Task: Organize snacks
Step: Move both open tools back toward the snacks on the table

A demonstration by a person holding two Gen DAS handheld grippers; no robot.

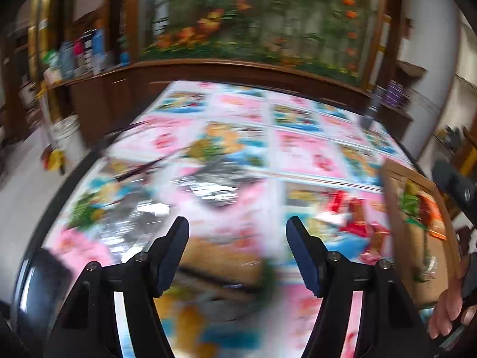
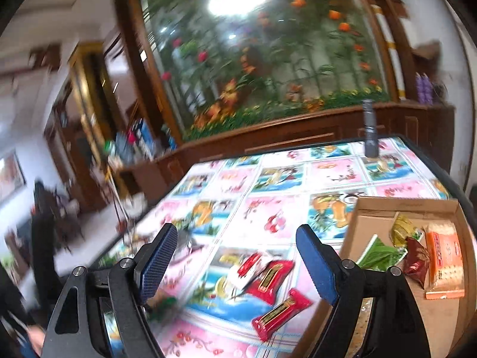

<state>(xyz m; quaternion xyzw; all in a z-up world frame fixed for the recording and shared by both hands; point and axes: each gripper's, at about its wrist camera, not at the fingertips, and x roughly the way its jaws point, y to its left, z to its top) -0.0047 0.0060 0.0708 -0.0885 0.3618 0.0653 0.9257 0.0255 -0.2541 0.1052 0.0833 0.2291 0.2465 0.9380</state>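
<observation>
Snacks lie in two groups on the glossy, flower-printed tablecloth (image 2: 277,208): three shiny red packets (image 2: 269,279) loose near the tabletop's near edge, and green, yellow, maroon and orange packets (image 2: 444,256) inside a shallow brown cardboard box (image 2: 362,226) toward the right edge. The right gripper (image 2: 238,238) has its ribbed blue pads (image 2: 158,256) wide apart with nothing between them. The left gripper (image 1: 237,229) stands open and empty over the blurred cloth.
</observation>
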